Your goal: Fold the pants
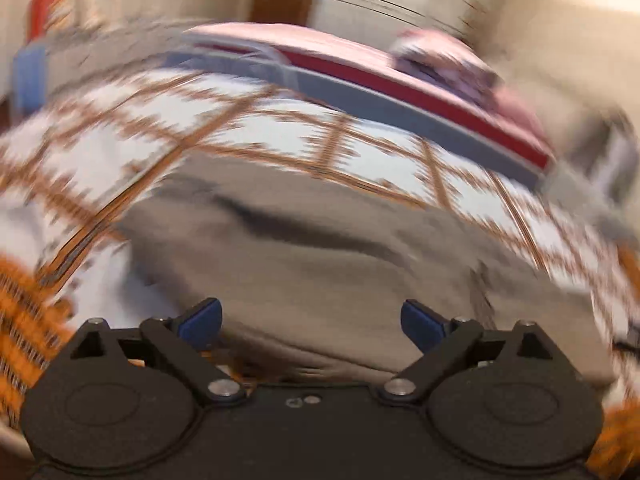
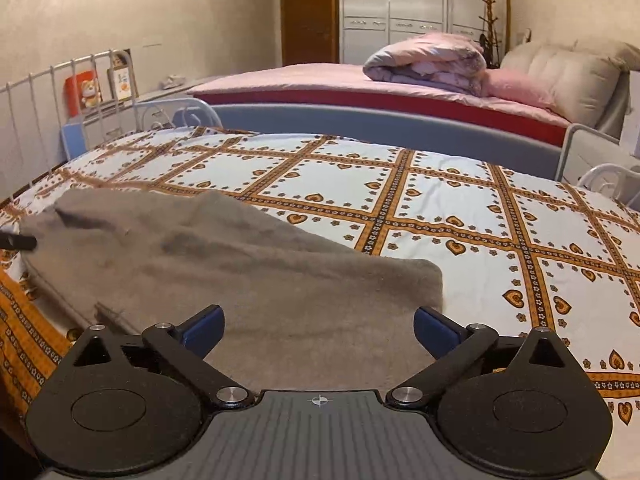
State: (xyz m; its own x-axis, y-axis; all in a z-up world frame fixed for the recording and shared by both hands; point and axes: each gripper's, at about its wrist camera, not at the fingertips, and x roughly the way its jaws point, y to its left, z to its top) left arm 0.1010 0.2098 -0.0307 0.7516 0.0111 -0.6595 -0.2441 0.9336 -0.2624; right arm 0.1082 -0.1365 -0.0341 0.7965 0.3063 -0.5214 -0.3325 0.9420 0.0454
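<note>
The grey-brown pants (image 2: 224,264) lie on the patterned bedsheet (image 2: 460,208), stretching from the far left to the near middle. My right gripper (image 2: 318,330) is open and empty, with its blue fingers (image 2: 434,330) spread just above the near end of the pants. The left wrist view is badly motion-blurred. In it the pants (image 1: 320,264) fill the near middle, and my left gripper (image 1: 312,322) is open and empty over them. A dark tip of the left gripper (image 2: 18,241) shows at the left edge of the right wrist view, by the far end of the pants.
A second bed (image 2: 360,84) with a pink sheet and a rolled pink duvet (image 2: 432,64) stands behind. A white metal rail (image 2: 52,80) runs along the left, with a toy and a frame behind it. A wardrobe (image 2: 420,4) and a padded headboard (image 2: 560,76) are at the back.
</note>
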